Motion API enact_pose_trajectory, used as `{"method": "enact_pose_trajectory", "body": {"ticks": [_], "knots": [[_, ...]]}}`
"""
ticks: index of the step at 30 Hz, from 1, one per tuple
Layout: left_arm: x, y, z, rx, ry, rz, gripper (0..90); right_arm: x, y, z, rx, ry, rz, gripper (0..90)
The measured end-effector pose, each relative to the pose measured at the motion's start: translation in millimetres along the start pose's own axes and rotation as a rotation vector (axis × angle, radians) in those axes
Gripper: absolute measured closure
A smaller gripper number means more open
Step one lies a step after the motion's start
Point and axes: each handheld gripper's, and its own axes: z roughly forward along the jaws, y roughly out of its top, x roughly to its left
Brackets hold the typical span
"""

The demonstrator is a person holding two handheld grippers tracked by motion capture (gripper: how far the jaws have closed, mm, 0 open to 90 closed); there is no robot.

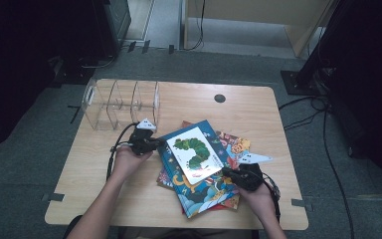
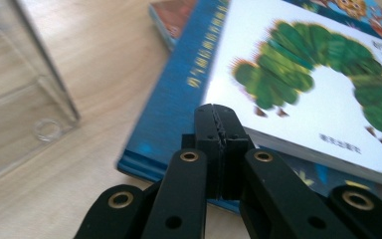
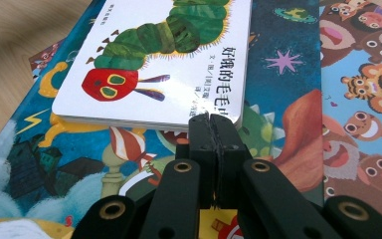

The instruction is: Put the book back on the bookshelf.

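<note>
A clear acrylic rack (image 1: 121,103) stands at the desk's (image 1: 258,107) left rear. The left tongs (image 1: 155,143) meet the white caterpillar book (image 1: 195,153) atop the pile, jaws pressed together, empty. The right tongs (image 1: 227,172), likewise closed, nose its near corner; their view reveals the red head (image 3: 108,83).
</note>
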Motion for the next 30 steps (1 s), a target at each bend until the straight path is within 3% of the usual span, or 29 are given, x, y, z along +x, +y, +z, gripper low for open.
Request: {"method": "enact_pose_trajectory", "body": {"ticks": [4,6,13,23,30], "knots": [[7.6,4.7,7.5,0.007,0.027,0.01,90.0,1.1,-0.4,1.4,0.004,0.009,0.003,89.1],[8.6,5.4,14.7,0.014,0.025,0.014,90.0,1.4,-0.3,3.6,0.014,0.01,-0.005,89.1],[5.2,4.9,17.6,0.021,0.012,0.033,90.0,-0.1,0.4,8.9,0.019,0.01,-0.005,89.0],[-3.5,1.7,12.2,0.057,0.005,0.063,90.0,-9.9,0.3,8.2,-0.01,-0.022,0.008,88.1],[-12.3,-9.1,1.2,0.077,-0.001,0.077,90.0,-16.8,4.0,10.5,-0.019,-0.036,0.031,88.2]]}}
